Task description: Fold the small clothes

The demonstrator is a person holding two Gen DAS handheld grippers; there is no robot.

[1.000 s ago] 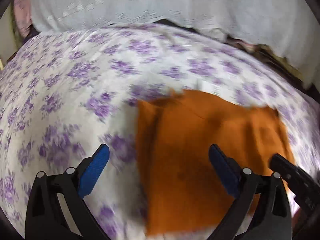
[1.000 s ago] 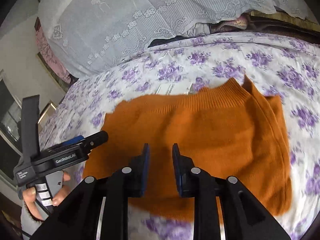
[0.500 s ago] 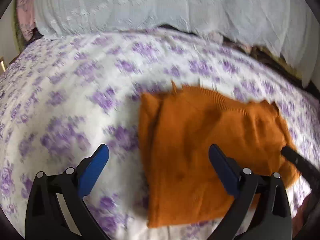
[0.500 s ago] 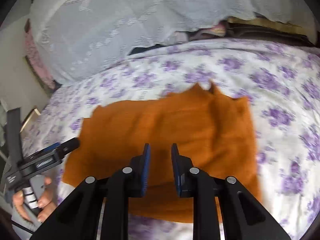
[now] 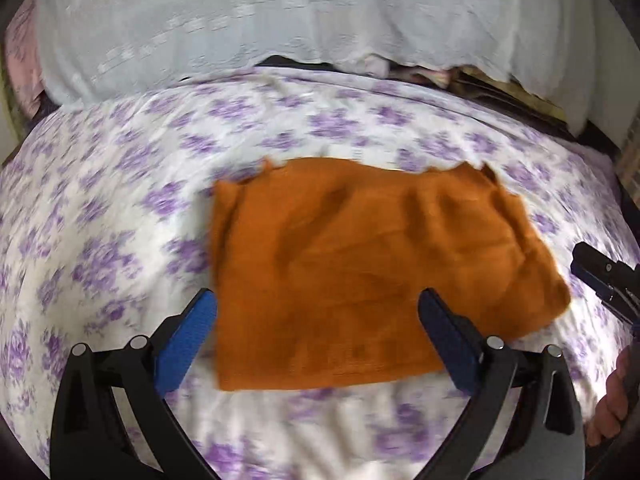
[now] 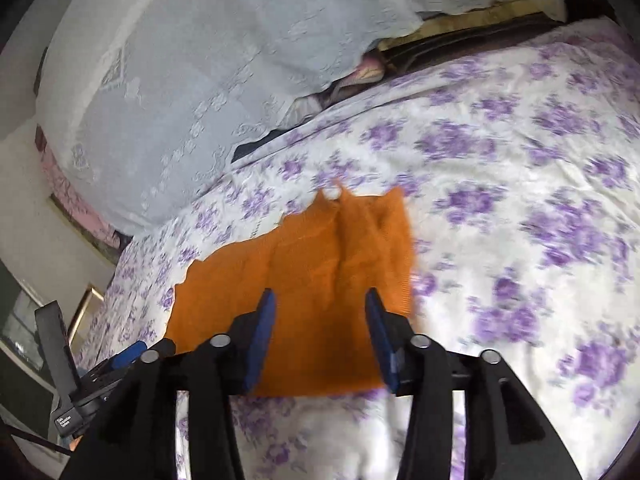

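Purple-flowered white bedsheet is seen across the whole bed, with a white lace-patterned cover heaped along the far side.

Orange knitted garment, already folded into a rough rectangle, is laid flat on the sheet. Its long axis is seen running left–right in the left wrist view; ragged edge points are seen along the far edge.

Left gripper: jaws are held wide apart, nothing clamped. The garment's near-left corner is seen just past the left blue pad, and its near edge passes between the two pads. No contact is shown; whether the pads are above the cloth or touching it cannot be told through the blur.

Right gripper: jaws are opening, nothing gripped. The garment's near-right part is framed between the blue pads, with the right edge just beyond the right one. In the left wrist view this gripper's tip is seen off the garment's right end, apart from it. A hand is seen at that view's lower right edge.

Judgement: each gripper is nearest its own end of the near edge, so another fold away from the near side would be fed by both; a fold across the long axis would be served by the nearer end's gripper alone. Both views are motion-blurred, so exact edge alignment is not confirmed.
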